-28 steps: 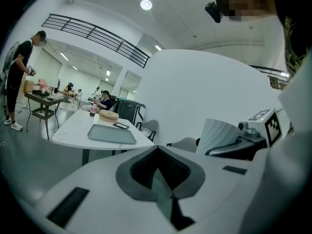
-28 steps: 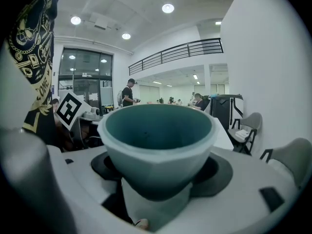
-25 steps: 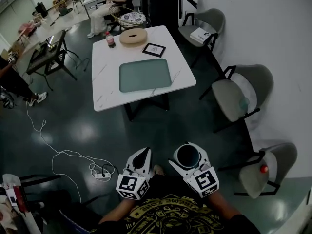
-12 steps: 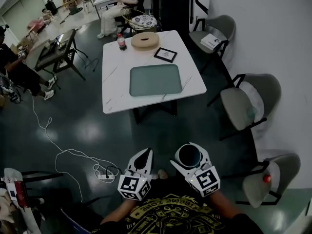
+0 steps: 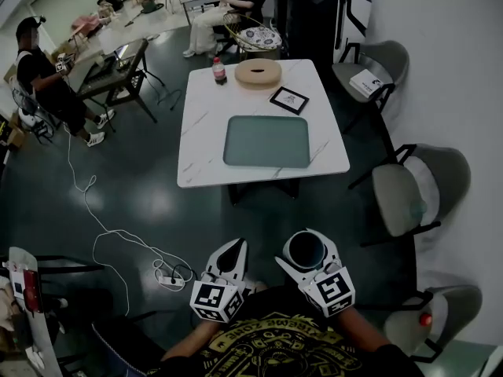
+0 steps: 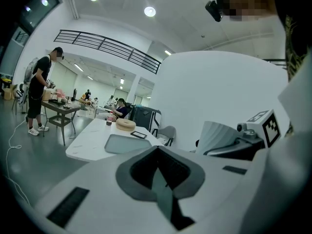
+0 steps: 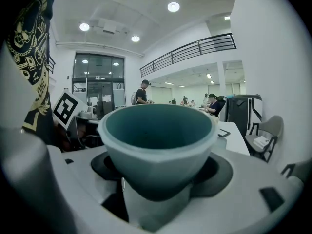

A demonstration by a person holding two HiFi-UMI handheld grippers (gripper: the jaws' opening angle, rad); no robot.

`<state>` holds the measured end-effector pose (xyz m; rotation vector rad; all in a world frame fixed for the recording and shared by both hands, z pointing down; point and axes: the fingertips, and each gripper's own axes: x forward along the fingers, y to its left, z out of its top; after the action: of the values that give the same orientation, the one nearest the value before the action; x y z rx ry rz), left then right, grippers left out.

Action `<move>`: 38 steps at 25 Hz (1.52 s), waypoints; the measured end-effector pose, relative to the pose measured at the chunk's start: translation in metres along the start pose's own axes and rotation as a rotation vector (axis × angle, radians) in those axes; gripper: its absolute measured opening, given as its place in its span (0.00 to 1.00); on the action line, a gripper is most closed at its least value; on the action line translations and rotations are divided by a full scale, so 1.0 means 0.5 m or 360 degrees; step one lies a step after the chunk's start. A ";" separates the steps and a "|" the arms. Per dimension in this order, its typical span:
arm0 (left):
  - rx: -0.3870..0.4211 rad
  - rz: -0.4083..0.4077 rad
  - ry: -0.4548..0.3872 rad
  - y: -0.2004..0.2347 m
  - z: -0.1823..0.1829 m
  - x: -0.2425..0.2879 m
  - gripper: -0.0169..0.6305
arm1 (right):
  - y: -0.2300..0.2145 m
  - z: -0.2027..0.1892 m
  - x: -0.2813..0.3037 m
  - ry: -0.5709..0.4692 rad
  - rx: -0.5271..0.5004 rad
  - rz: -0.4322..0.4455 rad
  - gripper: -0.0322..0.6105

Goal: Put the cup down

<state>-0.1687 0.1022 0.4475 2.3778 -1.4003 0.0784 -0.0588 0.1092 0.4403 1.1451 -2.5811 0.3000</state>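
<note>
Right gripper (image 5: 306, 243) is clamped on the cup (image 5: 303, 251). The cup is upright between its jaws, in the air close to the person's body, rim up, teal inside, looks empty. Left gripper (image 5: 229, 253) is just beside it, not touching it. Its jaws are pressed together on nothing.

Dark floor below both. A white cable (image 5: 110, 242) runs to a power strip (image 5: 165, 276) to the left.

The white table (image 5: 203, 151) is well apart, ahead of both grippers. A grey-green tray (image 5: 267, 141) lies flat on it, a small framed picture (image 5: 289, 99) behind the tray. Tan ring (image 5: 258, 72) and bottle (image 5: 219, 71) are at the far edge.

Grey chairs (image 5: 410, 195) line the right wall. A person (image 5: 45, 73) stands at a desk far left.
</note>
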 end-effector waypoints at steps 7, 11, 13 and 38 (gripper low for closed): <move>-0.0018 0.0095 0.0026 -0.005 0.003 0.080 0.04 | -0.083 -0.003 0.033 0.0008 0.0015 0.0096 0.62; -0.0019 0.0131 0.0040 -0.018 0.007 0.129 0.04 | -0.125 -0.014 0.042 -0.0004 0.0031 0.0165 0.62; 0.0001 0.0150 0.0039 -0.026 0.016 0.153 0.04 | -0.150 -0.013 0.047 -0.0003 0.0018 0.0183 0.62; 0.0096 0.0312 0.0041 -0.051 0.043 0.282 0.04 | -0.298 0.001 0.101 -0.0060 -0.0029 0.0309 0.62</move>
<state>-0.0793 -0.0117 0.4534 2.2714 -1.6366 0.2058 0.0206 -0.0240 0.4678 0.9037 -2.7272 0.2996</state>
